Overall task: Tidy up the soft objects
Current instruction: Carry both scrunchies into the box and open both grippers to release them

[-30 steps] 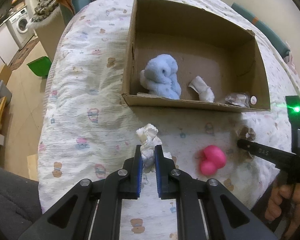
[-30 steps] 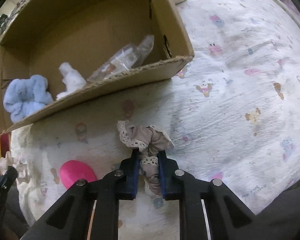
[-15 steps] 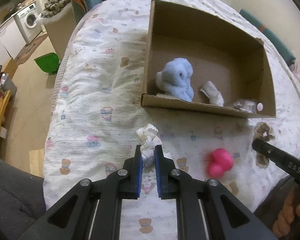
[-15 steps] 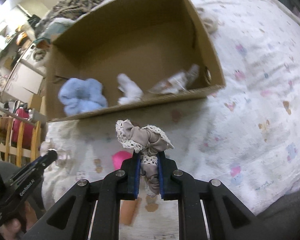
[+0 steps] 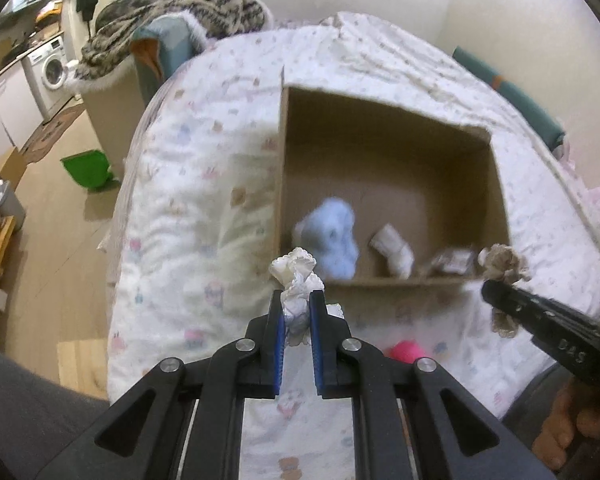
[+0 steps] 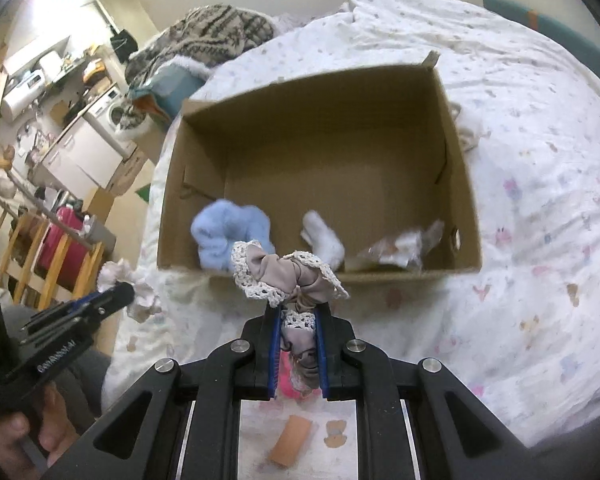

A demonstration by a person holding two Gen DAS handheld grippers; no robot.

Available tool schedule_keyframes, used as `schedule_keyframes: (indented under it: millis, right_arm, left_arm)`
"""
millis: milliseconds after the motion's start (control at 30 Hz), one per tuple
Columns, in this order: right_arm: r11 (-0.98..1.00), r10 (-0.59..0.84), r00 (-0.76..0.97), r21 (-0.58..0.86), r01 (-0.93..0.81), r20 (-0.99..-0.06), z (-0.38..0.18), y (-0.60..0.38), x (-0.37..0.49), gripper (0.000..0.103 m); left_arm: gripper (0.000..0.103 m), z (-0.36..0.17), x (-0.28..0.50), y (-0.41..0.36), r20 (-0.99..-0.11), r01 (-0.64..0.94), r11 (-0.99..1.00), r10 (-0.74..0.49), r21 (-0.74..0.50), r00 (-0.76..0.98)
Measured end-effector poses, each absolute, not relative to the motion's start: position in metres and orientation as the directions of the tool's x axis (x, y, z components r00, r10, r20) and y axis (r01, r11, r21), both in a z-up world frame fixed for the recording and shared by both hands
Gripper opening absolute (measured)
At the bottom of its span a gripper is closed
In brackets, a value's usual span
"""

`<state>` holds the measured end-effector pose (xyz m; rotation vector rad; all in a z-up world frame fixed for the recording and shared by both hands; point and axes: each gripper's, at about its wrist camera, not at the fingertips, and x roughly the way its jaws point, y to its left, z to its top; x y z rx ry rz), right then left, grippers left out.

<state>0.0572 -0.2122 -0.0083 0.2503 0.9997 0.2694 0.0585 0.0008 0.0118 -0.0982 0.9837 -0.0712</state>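
Above bed [image 5: 204, 184], scrunchies [image 6: 284, 276] clamped (both).

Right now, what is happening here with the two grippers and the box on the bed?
A person holds a gripper in each hand above a bed. The left gripper is shut on a white lace scrunchie, the right gripper on a beige lace scrunchie. Both are held just before the open cardboard box, which already contains a blue fluffy scrunchie. A pink toy lies on the bedsheet.
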Motion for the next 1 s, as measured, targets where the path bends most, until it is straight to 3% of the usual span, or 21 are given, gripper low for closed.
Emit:
schedule_keyframes:
  millis: [333,633,767,1000]
  right_arm:
    - [0.956,0.284,0.569,0.277,-0.101,-0.772,0.003,-0.22,0.1,0.016]
    - [0.968,0.247,0.578,0.223,-0.115,-0.778,-0.006,-0.22,0.133,0.016]
    - [0.977,0.209,0.577,0.184,-0.103,-0.789,-0.016,-0.22,0.136,0.016]
    - [0.975,0.217,0.535,0.206,-0.081,-0.817,-0.035,-0.224,0.14,0.016]
  left_arm:
    - [0.011,0.033,0.105,-0.015,-0.785,0.063,0.995,-0.098,-0.074,0.612]
    - [0.01,0.017,0.144,-0.037,-0.78,0.097,0.993,-0.108,-0.06,0.616]
    - [0.011,0.008,0.15,-0.038,-0.763,0.099,0.989,-0.148,-0.111,0.629]
    - [0.011,-0.008,0.153,-0.039,-0.772,0.103,0.99,-0.138,-0.094,0.62]
